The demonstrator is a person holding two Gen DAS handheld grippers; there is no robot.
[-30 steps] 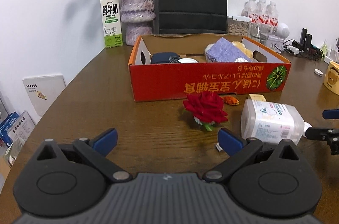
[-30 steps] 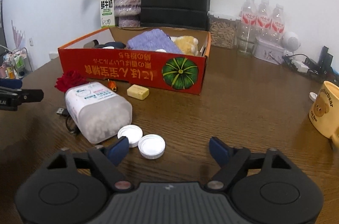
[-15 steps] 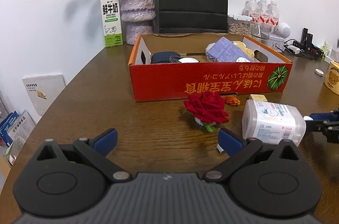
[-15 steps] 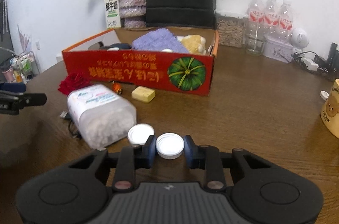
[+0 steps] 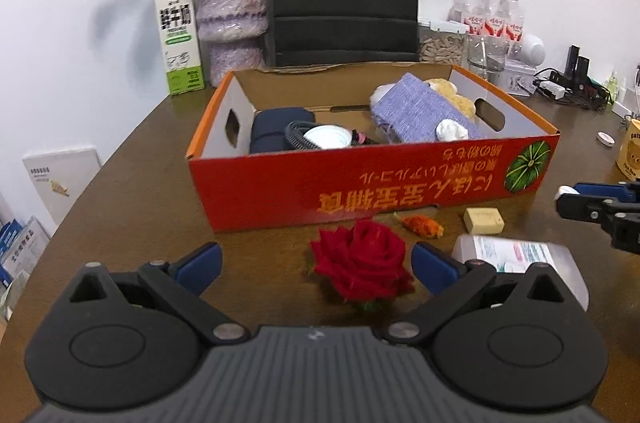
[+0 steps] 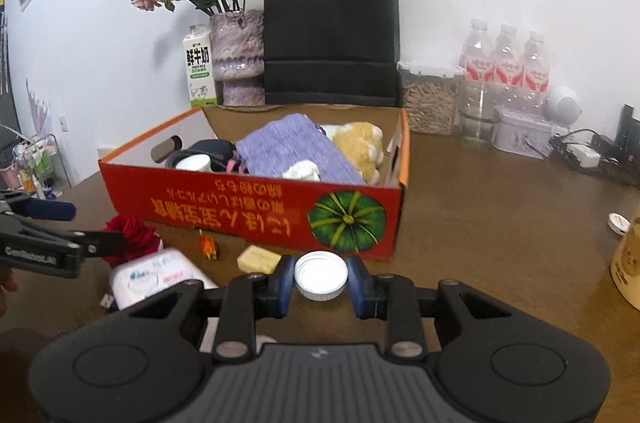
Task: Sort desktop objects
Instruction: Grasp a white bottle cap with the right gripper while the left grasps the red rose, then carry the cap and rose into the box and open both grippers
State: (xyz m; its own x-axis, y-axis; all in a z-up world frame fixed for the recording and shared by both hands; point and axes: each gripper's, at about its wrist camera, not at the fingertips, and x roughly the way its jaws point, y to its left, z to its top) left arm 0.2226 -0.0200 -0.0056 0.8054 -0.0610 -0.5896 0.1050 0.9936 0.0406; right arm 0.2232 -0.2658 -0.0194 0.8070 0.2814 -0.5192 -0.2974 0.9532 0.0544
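The milk carton [image 6: 201,68], left of centre in the right wrist view, bears the Chinese characters 鲜牛奶 with "FRESH MILK" in small print beneath. At the left edge of that view, the left gripper [image 6: 60,223] carries white lettering, partly legible, perhaps "GenRobot.AI". The red box [image 5: 372,183] shows upside-down yellow East Asian script, too inverted to read. Bottle labels are illegible.

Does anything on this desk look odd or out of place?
Yes. The red box stands with its printing upside down, and a clear plastic jar lies on its side in front of it, beside a loose red rose.
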